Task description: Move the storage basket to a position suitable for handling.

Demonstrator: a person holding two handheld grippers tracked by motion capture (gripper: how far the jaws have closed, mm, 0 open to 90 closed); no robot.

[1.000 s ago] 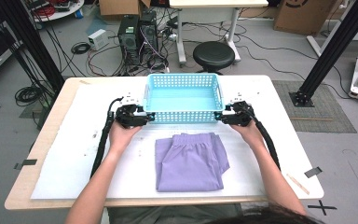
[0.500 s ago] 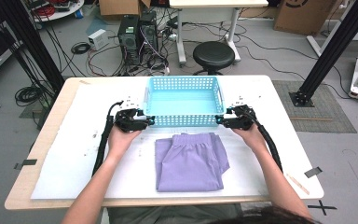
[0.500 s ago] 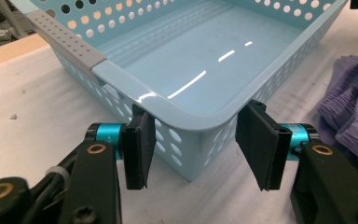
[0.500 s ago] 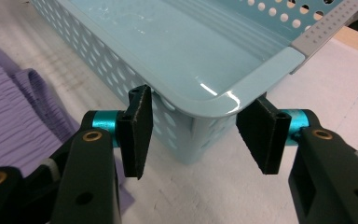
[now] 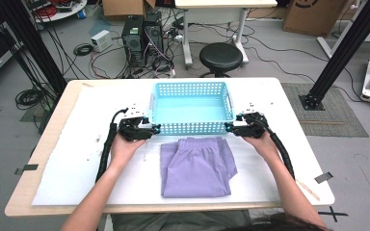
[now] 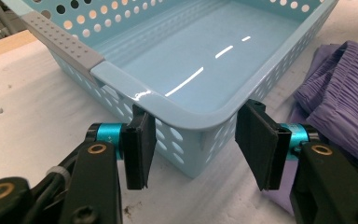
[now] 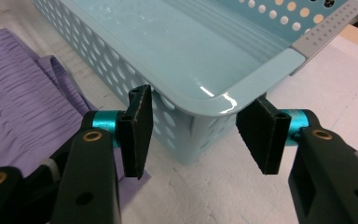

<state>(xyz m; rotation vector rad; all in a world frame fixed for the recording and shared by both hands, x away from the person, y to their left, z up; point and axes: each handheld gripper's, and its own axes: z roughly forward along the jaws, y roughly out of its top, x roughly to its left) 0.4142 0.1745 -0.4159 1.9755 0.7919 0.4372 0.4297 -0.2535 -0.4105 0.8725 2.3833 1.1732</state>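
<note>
A light blue perforated basket (image 5: 191, 126) stands empty at the middle of the table. Folded purple shorts (image 5: 196, 165) lie just in front of it. My left gripper (image 5: 155, 129) is open at the basket's near left corner (image 6: 186, 122), one jaw on each side of that corner, neither pressing it. My right gripper (image 5: 228, 128) is open at the near right corner (image 7: 200, 109) in the same way. In the left gripper view the shorts (image 6: 345, 107) lie at the right; in the right gripper view the shorts (image 7: 23, 107) lie at the left.
The white table top (image 5: 72, 159) has bare room left and right of the shorts. Grey handle strips (image 6: 58, 37) cap the basket's short sides. Beyond the table stand a stool (image 5: 220, 56), computer towers (image 5: 142, 36) and floor cables.
Both grippers have drawn slightly back from the basket's near corners and their jaws stand apart. The basket and the shorts have stayed where they were.
</note>
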